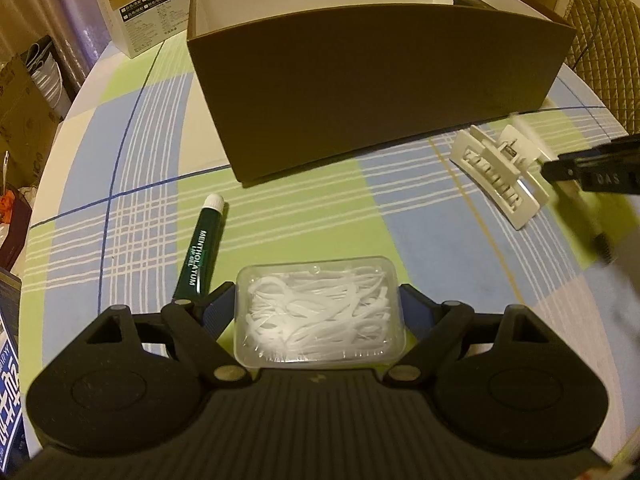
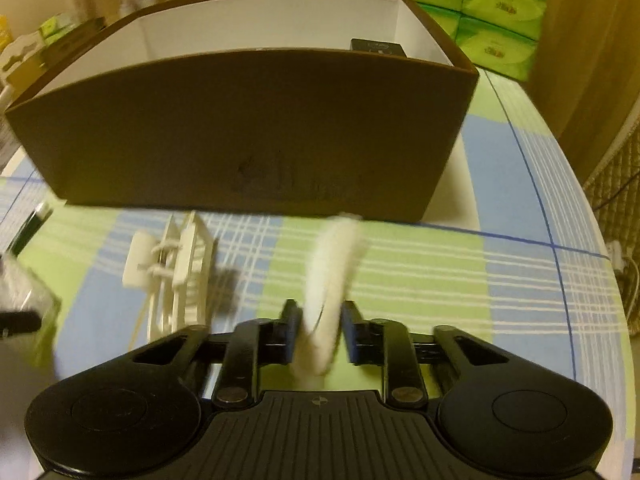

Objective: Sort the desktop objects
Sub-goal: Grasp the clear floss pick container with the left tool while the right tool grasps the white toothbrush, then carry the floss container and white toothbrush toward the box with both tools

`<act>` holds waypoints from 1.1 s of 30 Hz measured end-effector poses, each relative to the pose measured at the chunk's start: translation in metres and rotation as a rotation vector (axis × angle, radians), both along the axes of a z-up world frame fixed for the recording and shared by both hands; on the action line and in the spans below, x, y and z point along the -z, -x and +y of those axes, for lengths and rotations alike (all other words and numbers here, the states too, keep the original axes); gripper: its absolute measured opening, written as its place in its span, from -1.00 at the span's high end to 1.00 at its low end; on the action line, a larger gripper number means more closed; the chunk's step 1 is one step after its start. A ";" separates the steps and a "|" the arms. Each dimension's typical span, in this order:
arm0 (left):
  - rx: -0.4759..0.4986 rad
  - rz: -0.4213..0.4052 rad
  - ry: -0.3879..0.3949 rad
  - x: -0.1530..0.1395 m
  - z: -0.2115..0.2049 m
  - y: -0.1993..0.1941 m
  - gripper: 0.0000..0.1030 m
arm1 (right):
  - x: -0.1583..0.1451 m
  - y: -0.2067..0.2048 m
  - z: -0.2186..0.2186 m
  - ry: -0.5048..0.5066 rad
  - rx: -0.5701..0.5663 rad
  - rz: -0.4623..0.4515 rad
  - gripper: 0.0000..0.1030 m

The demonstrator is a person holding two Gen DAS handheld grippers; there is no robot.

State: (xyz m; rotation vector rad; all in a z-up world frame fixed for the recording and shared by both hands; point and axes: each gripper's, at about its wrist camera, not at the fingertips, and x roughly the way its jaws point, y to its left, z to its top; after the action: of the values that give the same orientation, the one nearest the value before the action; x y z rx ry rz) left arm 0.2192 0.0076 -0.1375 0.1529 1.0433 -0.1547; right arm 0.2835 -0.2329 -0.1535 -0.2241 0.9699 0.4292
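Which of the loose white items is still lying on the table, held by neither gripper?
The white hair clip, beside the brown box; the floss case and fluffy piece sit between gripper fingers.

Matt brown cardboard box [image 1: 372, 92], clear glossy plastic case [image 1: 318, 312], checked cloth tablecloth [image 1: 132, 184]

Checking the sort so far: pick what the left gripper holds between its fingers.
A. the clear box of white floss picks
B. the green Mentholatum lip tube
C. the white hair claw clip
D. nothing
A: the left gripper has its fingers against both sides of the clear box of white floss picks; the green Mentholatum lip tube and the white hair claw clip lie on the tablecloth.
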 end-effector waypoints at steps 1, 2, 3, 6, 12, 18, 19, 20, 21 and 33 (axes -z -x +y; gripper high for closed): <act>0.003 -0.001 0.002 0.000 -0.001 0.001 -0.62 | -0.001 0.002 -0.002 0.002 -0.003 0.005 0.65; 0.006 -0.002 0.000 0.000 -0.002 0.001 -0.62 | -0.001 0.003 -0.004 0.005 -0.005 0.012 0.65; 0.008 -0.005 -0.004 0.001 -0.002 0.002 -0.62 | -0.001 0.004 -0.006 0.008 -0.001 0.015 0.65; 0.008 -0.004 -0.002 0.001 -0.003 0.000 -0.62 | -0.001 0.004 -0.007 0.021 0.003 0.012 0.62; 0.014 0.005 -0.009 0.006 -0.005 -0.003 -0.61 | -0.001 0.005 0.000 0.022 0.002 0.002 0.65; 0.031 0.005 -0.004 0.005 -0.006 0.002 -0.61 | -0.003 0.014 -0.003 0.017 -0.010 0.004 0.67; 0.030 0.005 -0.003 0.005 -0.006 0.004 -0.61 | -0.004 0.016 -0.004 0.013 -0.014 0.005 0.67; 0.028 0.003 -0.001 0.004 -0.006 0.005 -0.61 | -0.005 0.018 -0.006 0.007 -0.018 0.005 0.67; 0.025 0.002 0.002 0.003 -0.006 0.006 -0.61 | -0.006 0.021 -0.007 0.002 -0.021 0.006 0.67; 0.003 -0.065 0.022 -0.022 -0.002 0.012 -0.61 | -0.033 0.034 -0.020 -0.068 -0.001 -0.019 0.67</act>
State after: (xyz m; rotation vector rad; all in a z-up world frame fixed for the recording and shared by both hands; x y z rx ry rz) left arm 0.2070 0.0060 -0.1159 0.1390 0.9764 -0.1632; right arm 0.2500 -0.2526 -0.1206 -0.1674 0.9346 0.4596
